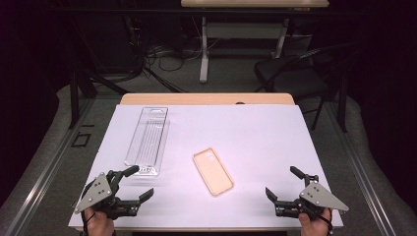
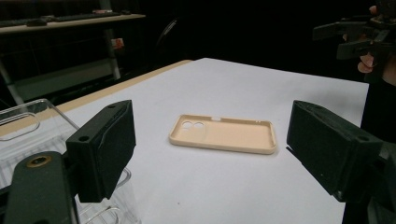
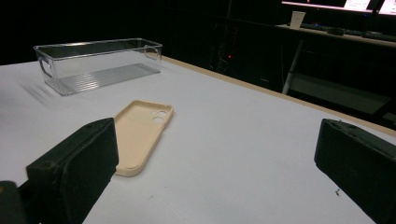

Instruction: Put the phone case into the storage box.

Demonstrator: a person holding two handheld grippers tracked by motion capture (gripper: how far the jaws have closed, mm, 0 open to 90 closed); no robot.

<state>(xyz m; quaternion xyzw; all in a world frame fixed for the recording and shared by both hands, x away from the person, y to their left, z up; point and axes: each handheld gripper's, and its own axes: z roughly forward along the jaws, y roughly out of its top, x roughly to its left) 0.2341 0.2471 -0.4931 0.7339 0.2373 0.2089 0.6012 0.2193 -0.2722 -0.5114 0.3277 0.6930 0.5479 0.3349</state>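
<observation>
A beige phone case (image 1: 212, 171) lies open side up in the middle of the white table (image 1: 246, 132); it also shows in the left gripper view (image 2: 223, 133) and the right gripper view (image 3: 140, 133). A clear plastic bin (image 1: 147, 140) stands to its left, empty, seen again as the bin (image 3: 98, 64). My left gripper (image 1: 137, 183) rests at the near left corner, open, jaws wide with nothing between them (image 2: 210, 154). My right gripper (image 1: 283, 183) is at the near right corner, open and empty too (image 3: 215, 163). Both point inward at the case from a distance.
The table's wooden far edge (image 1: 206, 99) borders dark floor with cables. A black chair (image 1: 290, 73) and another desk (image 1: 246, 24) stand beyond. The bin's near corner (image 2: 28, 126) is beside my left jaw.
</observation>
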